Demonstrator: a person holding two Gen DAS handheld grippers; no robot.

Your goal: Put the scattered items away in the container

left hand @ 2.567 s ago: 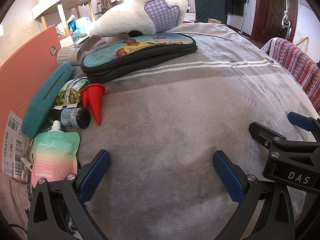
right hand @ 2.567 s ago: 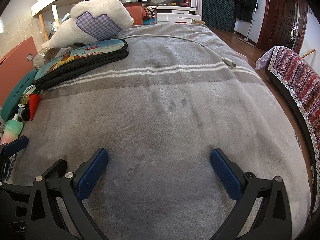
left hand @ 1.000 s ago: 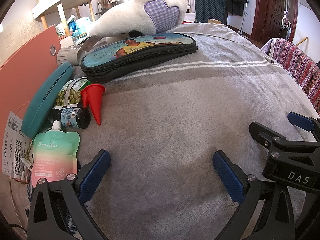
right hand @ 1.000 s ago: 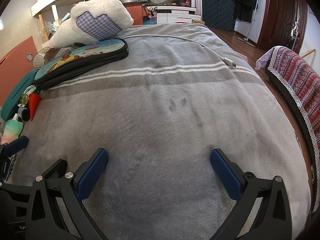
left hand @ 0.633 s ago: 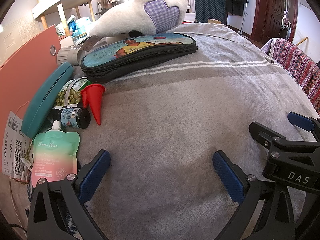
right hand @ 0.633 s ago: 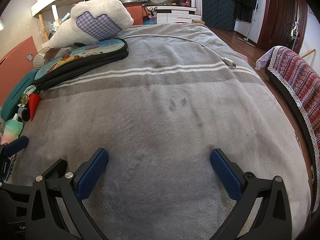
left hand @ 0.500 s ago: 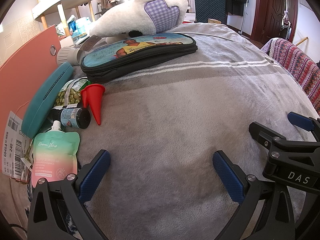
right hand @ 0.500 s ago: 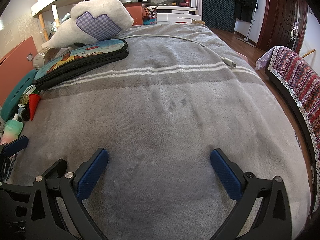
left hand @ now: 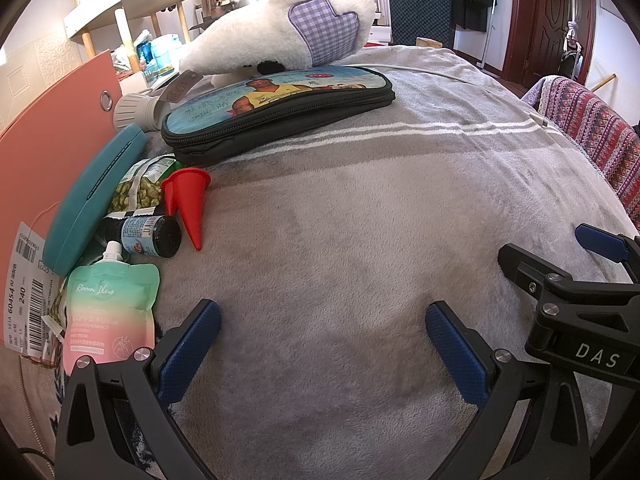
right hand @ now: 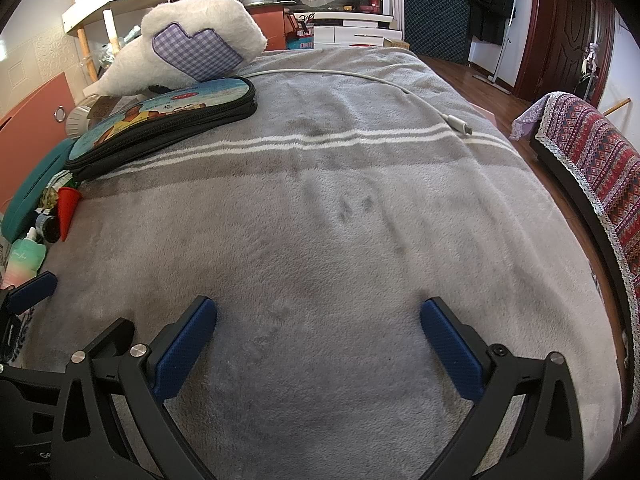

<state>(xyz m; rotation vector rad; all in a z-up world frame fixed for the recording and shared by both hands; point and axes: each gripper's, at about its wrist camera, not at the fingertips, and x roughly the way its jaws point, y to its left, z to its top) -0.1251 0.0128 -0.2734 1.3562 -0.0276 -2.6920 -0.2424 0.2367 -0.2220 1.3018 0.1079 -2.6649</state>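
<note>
A black zip pouch with a printed top [left hand: 276, 114] lies on the grey blanket, also in the right wrist view [right hand: 160, 120]. At the left lie a red cone [left hand: 190, 200], a dark small bottle [left hand: 150, 236], a bag of green peas [left hand: 138, 184], a teal case [left hand: 92, 204] and a mint-pink spout pouch [left hand: 110, 312]. My left gripper [left hand: 320, 344] is open and empty above bare blanket, right of the spout pouch. My right gripper [right hand: 318, 340] is open and empty further right; it also shows in the left wrist view [left hand: 592, 280].
A white plush pillow with a checked patch [left hand: 288, 36] rests behind the pouch. A salmon board [left hand: 52, 140] stands at the left edge. A white cable [right hand: 400, 88] crosses the far blanket. A patterned cloth [right hand: 592, 152] covers furniture on the right.
</note>
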